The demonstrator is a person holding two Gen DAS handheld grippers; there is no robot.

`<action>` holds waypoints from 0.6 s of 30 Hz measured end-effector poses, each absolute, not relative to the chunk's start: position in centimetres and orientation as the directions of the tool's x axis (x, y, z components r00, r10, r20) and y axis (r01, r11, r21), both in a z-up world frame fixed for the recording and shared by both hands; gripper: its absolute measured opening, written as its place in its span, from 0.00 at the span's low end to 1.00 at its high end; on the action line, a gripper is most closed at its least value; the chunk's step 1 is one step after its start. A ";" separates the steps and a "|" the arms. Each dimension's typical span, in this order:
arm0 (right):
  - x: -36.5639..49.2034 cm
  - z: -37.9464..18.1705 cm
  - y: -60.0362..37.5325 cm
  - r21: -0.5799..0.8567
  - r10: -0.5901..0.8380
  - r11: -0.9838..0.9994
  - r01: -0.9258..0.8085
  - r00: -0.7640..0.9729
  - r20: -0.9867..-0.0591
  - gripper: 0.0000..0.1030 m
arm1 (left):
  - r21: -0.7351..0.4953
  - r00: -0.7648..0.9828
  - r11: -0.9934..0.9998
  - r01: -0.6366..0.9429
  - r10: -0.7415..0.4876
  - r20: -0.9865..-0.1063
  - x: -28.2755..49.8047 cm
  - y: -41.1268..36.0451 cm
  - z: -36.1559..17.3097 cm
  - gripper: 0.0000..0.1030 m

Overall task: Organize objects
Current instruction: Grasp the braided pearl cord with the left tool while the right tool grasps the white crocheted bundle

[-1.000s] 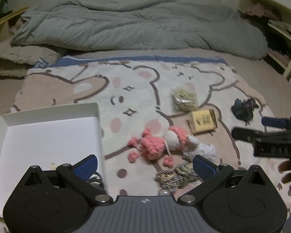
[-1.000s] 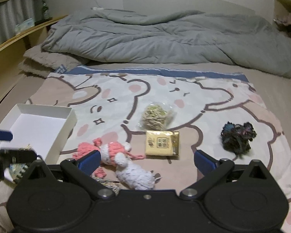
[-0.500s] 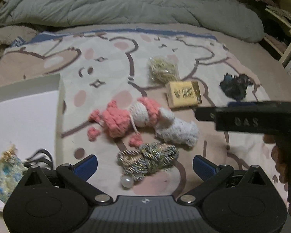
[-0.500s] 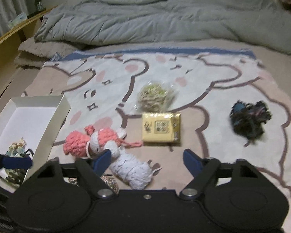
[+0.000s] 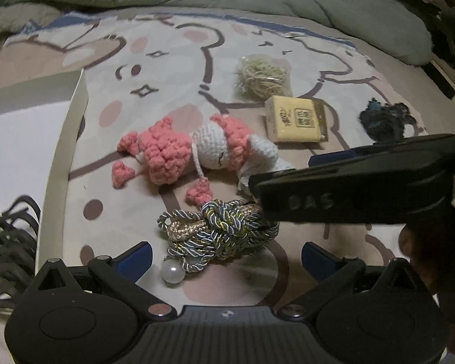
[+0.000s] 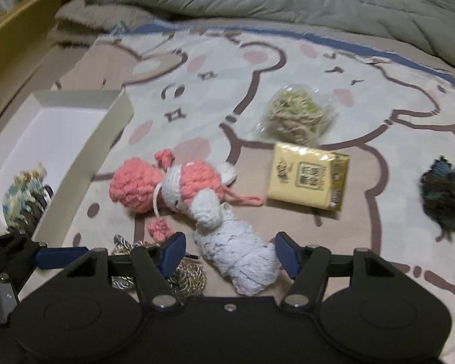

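Both hand-held grippers have come lower and nearer to the bed since one second ago. Left hand-held gripper [image 5: 226, 253] is wide open and empty around the braided cord bundle [image 5: 221, 232]. Right hand-held gripper [image 6: 230, 253] is open and empty around the white end of the one crochet doll [image 6: 197, 200]. Risk: the pearl [image 5: 172, 271] may slip out, or the two grippers collide. One white box [image 6: 112, 130] is at the left edge of the bed.

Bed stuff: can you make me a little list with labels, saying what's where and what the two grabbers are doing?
surface: bear-print blanket
box: white box, far left
in box: patterned pouch
loose: pink crochet doll, white yarn, braided cord, yellow packet, straw bundle, dark yarn
left gripper: open, at cord
right gripper: open, around white yarn
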State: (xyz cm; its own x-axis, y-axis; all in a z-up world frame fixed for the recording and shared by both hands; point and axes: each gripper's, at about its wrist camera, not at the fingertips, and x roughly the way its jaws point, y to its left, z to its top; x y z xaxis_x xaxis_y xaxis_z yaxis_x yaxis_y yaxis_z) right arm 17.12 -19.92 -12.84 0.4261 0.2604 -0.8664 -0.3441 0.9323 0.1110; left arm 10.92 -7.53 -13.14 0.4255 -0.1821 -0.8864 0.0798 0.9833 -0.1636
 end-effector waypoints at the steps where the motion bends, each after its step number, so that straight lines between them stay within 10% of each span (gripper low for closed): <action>1: 17.3 -13.2 -19.6 0.095 0.249 0.931 -0.353 0.420 -0.873 0.65 | -0.161 0.421 0.985 0.068 -0.175 -0.890 11.1 -7.6 -13.3 1.00; 18: 18.9 -13.4 -20.2 0.131 0.255 0.934 -0.332 0.363 -0.896 0.37 | -0.153 0.401 0.988 -0.004 -0.139 -0.906 13.2 -8.9 -15.1 0.98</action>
State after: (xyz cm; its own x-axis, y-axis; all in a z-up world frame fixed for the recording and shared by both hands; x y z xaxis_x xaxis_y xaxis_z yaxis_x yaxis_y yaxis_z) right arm 18.89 -20.15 -13.37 0.3629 0.2546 -0.8964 -0.3319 0.9342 0.1310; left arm 13.15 -8.92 -15.07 0.4008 -0.1389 -0.9056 -0.0042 0.9882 -0.1534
